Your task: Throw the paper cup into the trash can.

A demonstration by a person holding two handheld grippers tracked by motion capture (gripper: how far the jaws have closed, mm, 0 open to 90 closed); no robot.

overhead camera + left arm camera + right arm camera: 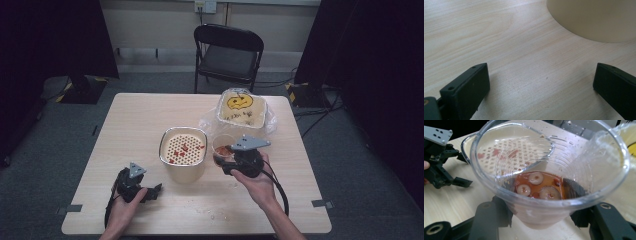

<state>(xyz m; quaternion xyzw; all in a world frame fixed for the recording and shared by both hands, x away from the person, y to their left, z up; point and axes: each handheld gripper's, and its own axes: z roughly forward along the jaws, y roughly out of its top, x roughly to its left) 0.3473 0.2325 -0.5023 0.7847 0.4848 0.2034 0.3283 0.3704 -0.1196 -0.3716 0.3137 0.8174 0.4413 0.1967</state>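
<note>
Two grippers: we hold one in each hand over a pale wooden table (140,115), forearms coming in from the near edge.
Left gripper (150,192): it lies low on the table at the near left, tips pointing toward the strainer pot; in the left gripper view its jaws stand wide apart with bare wood between them, so it is released and grasps nothing.
Strainer pot (183,155): a cream, rounded-square pot stands near the middle of the table, just right of the left gripper; a perforated insert sits in its top with a few red bits lying on the holes. Its cream wall shows at the top of the left gripper view.
Plastic cup (549,170): the clear cup sits between the strainer pot and our right hand, just beside the pot's right rim in the high view. It is tilted with its mouth toward the right gripper's camera, and we see reddish liquid with pale round slices and red pieces pooled at its bottom.
Right gripper (220,161): we have it clenched on the plastic cup, one black jaw pressed on each side of the cup's lower wall.
Lidded tub (241,107): behind the cup, a cream container with a yellow face drawn on top rests on clear wrap, apart from both grippers.
Folding chair (229,55): it stands on the floor beyond the far edge.
</note>
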